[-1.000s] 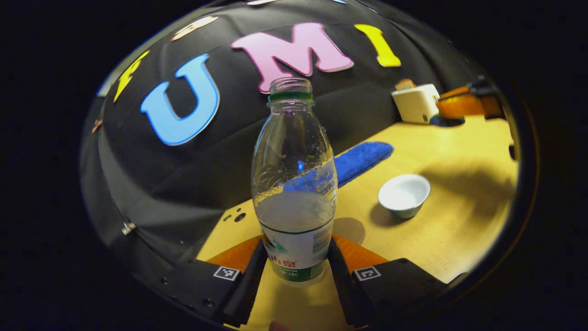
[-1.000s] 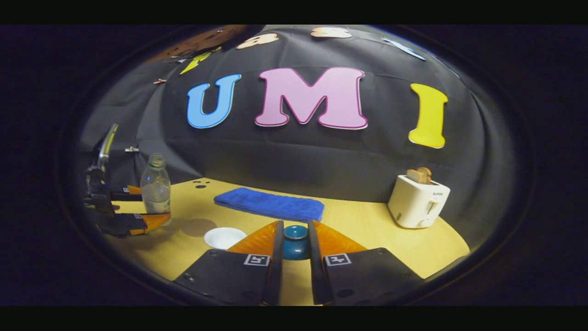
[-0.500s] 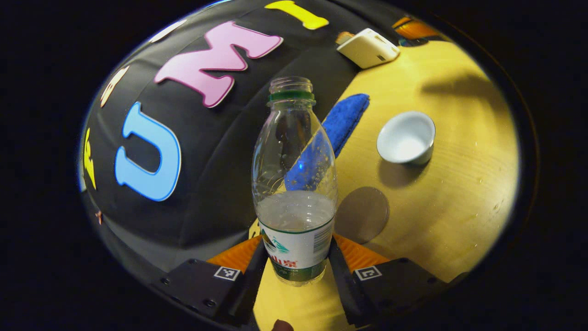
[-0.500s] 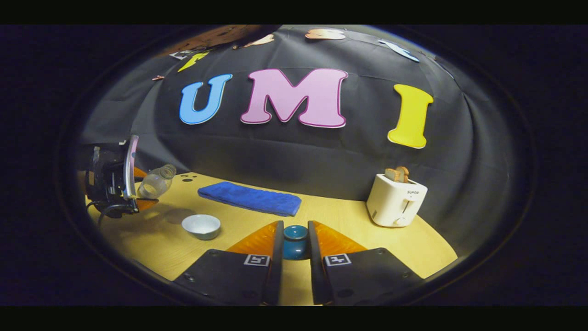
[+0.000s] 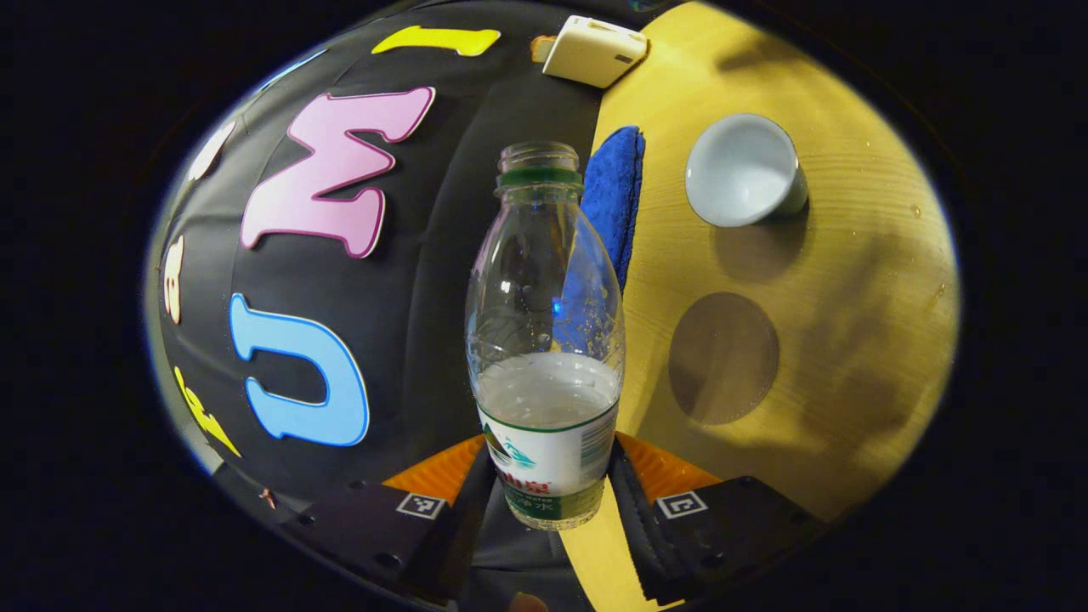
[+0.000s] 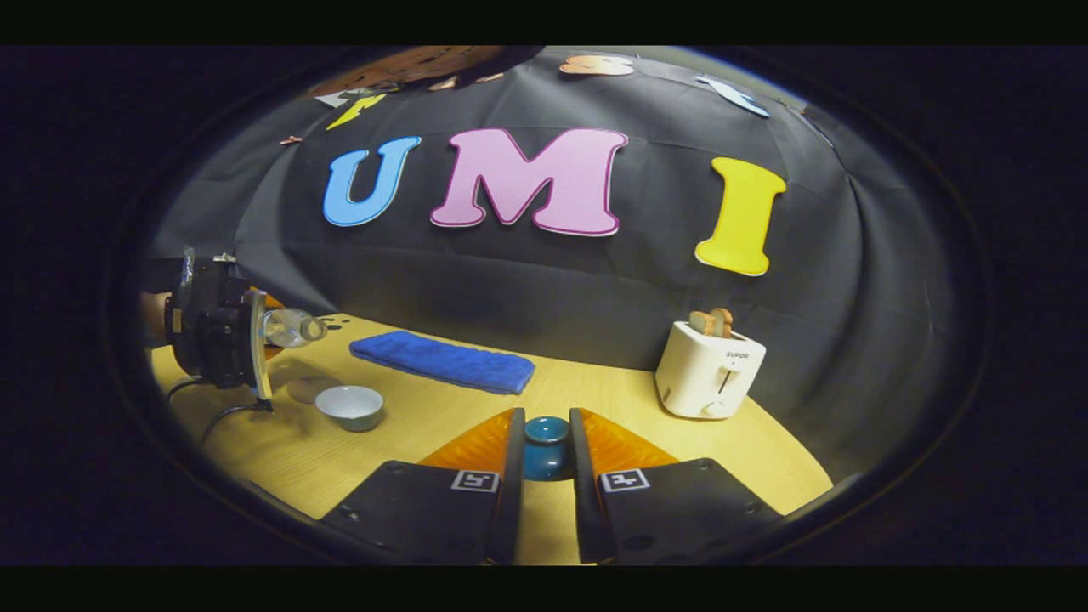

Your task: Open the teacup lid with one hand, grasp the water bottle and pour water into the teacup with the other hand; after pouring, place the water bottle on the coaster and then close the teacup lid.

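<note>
My left gripper (image 5: pixel 548 476) is shut on a clear, capless water bottle (image 5: pixel 544 340) about a third full, gripping it at the label. In the right gripper view that bottle (image 6: pixel 293 327) lies nearly level in the air, its mouth pointing right, above and left of the white teacup (image 6: pixel 349 406). The teacup (image 5: pixel 741 170) stands open, and I see no water stream. A round brown coaster (image 5: pixel 722 357) lies bare on the table beside the cup. My right gripper (image 6: pixel 546 425) is shut on the teal teacup lid (image 6: pixel 546 446), held above the table to the right of the cup.
A folded blue towel (image 6: pixel 442 361) lies along the back of the wooden table (image 6: pixel 595 399). A white toaster (image 6: pixel 710 378) with toast stands at the back right. A hand holds the left gripper (image 6: pixel 217 331) at the table's left end.
The left gripper has rolled the bottle from upright to nearly level, its mouth toward the teacup. The right gripper keeps the lid and has drifted slightly to the right.
</note>
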Available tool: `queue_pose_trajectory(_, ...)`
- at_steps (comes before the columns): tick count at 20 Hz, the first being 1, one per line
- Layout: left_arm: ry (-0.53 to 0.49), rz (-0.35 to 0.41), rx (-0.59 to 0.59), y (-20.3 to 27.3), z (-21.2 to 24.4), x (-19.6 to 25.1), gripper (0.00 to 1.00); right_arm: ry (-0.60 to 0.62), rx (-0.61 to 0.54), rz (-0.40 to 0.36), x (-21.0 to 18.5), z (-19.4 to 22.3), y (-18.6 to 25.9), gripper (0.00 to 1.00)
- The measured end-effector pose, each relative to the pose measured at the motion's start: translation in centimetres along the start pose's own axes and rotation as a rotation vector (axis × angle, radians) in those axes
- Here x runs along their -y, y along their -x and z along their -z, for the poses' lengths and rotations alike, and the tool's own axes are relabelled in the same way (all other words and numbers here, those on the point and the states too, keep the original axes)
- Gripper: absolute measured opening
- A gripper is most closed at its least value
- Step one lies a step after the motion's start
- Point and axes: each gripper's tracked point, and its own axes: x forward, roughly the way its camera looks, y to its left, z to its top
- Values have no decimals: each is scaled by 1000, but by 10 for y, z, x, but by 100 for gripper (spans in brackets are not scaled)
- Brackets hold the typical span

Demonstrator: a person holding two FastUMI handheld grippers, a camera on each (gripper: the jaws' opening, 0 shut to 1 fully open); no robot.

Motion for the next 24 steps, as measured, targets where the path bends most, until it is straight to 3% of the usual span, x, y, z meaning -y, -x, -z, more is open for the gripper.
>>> queue_pose_trajectory(4, -130, -53, 28, -1, -5, -4, 75, 21, -10, 3, 6, 3, 5, 24)
queue_pose_trajectory(24, -350, -163, 85, -14, -6, -12, 75, 58, -27, 10, 8, 14, 21, 24)
